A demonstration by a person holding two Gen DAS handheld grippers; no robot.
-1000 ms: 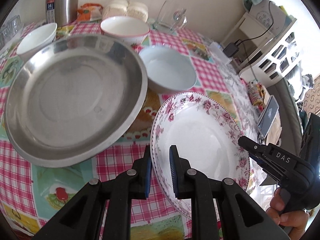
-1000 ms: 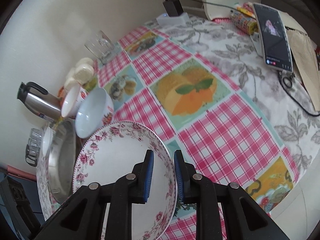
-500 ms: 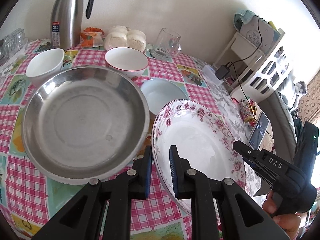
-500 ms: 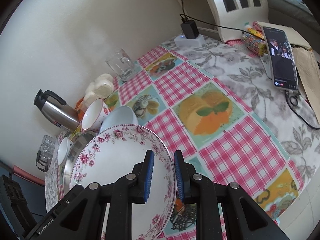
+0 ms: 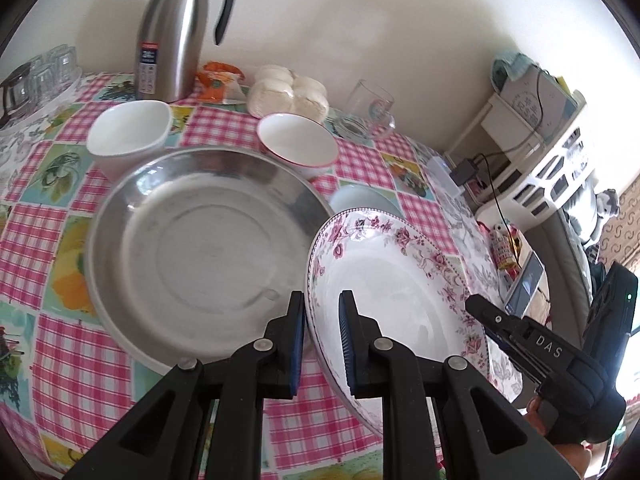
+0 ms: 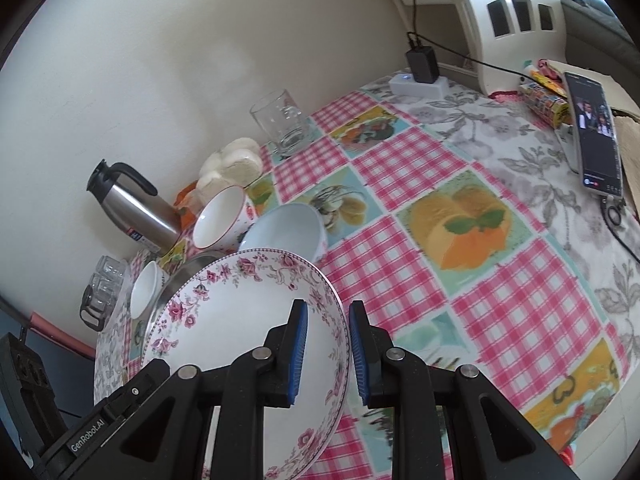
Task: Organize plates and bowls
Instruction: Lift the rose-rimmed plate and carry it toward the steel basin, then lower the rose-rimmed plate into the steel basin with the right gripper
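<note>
A white plate with a pink floral rim [image 5: 400,280] is held in the air between both grippers. My left gripper [image 5: 322,336] is shut on its left rim. My right gripper [image 6: 328,350] is shut on its right rim; the plate [image 6: 240,320] fills the lower left of the right wrist view. A large steel plate [image 5: 200,248] lies on the checked tablecloth to the left, partly under the floral plate. A square white bowl [image 5: 128,132], a red-rimmed white bowl [image 5: 298,144] and a pale blue bowl [image 5: 362,200] stand behind.
A steel thermos [image 5: 172,36], bread rolls [image 5: 288,92], a glass mug [image 5: 368,110] and several glasses [image 5: 36,80] stand along the wall. A phone [image 6: 596,136], a charger [image 6: 420,68] and a cable lie at the table's right side.
Both grippers have lifted the floral plate higher off the table and tilted back. More of the wall and the whole thermos have come into view.
</note>
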